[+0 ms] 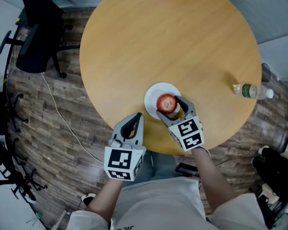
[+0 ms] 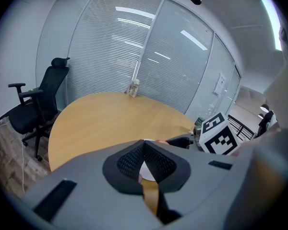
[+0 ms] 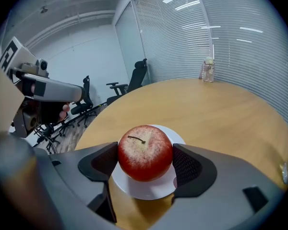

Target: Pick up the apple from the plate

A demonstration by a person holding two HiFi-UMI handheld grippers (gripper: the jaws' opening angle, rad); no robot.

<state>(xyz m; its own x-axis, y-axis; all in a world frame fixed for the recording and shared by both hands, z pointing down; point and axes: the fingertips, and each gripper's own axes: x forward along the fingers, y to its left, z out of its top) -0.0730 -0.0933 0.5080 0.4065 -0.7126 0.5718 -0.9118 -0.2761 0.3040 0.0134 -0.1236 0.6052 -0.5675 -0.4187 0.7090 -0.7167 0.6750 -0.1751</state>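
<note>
A red apple is over a small white plate near the front edge of the round wooden table. My right gripper has a dark pad pressed against each side of the apple. Whether the apple rests on the plate or hangs just above it, I cannot tell. My left gripper hovers at the table's front edge, left of the plate, with its pads together and nothing between them. The right gripper's marker cube shows in the left gripper view.
A clear water bottle lies at the table's right edge. A glass jar stands at the far edge. A black office chair stands on the wood floor to the left, with a thin cable nearby.
</note>
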